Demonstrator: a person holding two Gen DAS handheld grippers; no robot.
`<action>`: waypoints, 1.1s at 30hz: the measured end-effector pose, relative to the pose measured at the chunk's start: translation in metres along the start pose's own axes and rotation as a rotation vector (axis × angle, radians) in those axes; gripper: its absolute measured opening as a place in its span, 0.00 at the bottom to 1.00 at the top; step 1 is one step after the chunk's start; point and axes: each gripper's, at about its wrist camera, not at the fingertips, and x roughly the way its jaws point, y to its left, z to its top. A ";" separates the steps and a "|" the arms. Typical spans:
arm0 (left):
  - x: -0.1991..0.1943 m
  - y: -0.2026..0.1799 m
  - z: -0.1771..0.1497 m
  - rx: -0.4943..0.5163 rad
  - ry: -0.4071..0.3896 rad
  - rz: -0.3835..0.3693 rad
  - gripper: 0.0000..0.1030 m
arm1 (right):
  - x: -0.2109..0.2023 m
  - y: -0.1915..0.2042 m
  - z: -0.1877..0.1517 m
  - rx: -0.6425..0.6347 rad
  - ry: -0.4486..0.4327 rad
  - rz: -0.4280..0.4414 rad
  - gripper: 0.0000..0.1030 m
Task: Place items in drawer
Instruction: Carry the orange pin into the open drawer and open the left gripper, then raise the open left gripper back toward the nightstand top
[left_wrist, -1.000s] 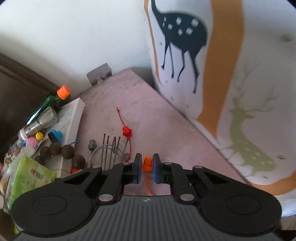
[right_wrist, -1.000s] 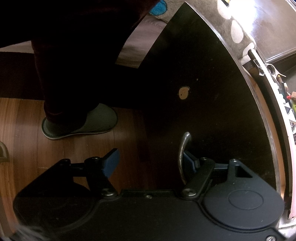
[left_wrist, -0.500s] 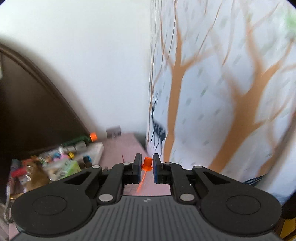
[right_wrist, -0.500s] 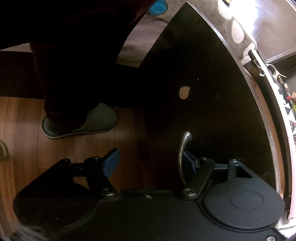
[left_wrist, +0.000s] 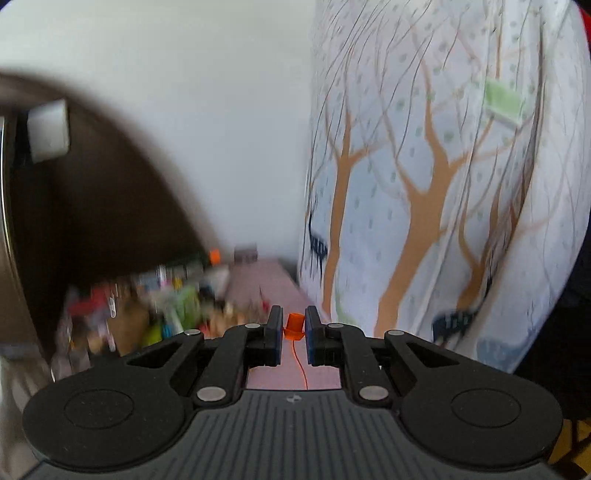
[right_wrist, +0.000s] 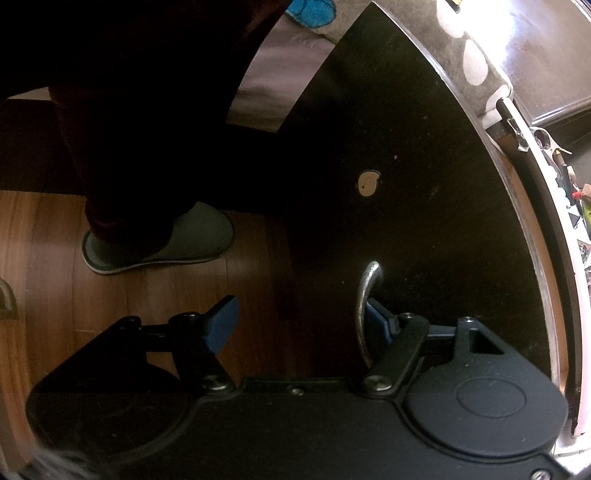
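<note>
My left gripper (left_wrist: 293, 334) is shut on a small orange charm (left_wrist: 294, 326) whose orange string (left_wrist: 301, 363) hangs down between the fingers. It is held up above the pink-lined drawer (left_wrist: 266, 284), which shows blurred below. My right gripper (right_wrist: 299, 321) is open. Its right finger (right_wrist: 380, 321) sits hooked behind the metal handle (right_wrist: 365, 306) of the dark drawer front (right_wrist: 424, 206); the left finger is out over the floor.
A blurred heap of small items (left_wrist: 162, 299) fills the drawer's left part. A white curtain with orange trees (left_wrist: 424, 184) hangs to the right. A dark wooden panel (left_wrist: 85, 221) stands on the left. A slippered foot (right_wrist: 162, 240) is on the wooden floor.
My left gripper has lifted and tilted up with the orange charm, so the drawer's contents dropped lower in view and blurred. The right gripper has stayed at the handle.
</note>
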 end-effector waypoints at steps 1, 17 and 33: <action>0.004 0.004 -0.012 -0.022 0.026 0.000 0.10 | 0.000 0.000 0.000 0.001 0.001 0.000 0.72; 0.089 0.074 -0.160 -0.176 0.359 0.116 0.11 | 0.001 0.004 0.003 0.019 0.011 -0.007 0.73; 0.058 0.083 -0.147 -0.077 0.302 0.289 0.61 | 0.002 0.006 0.004 0.018 0.012 -0.008 0.76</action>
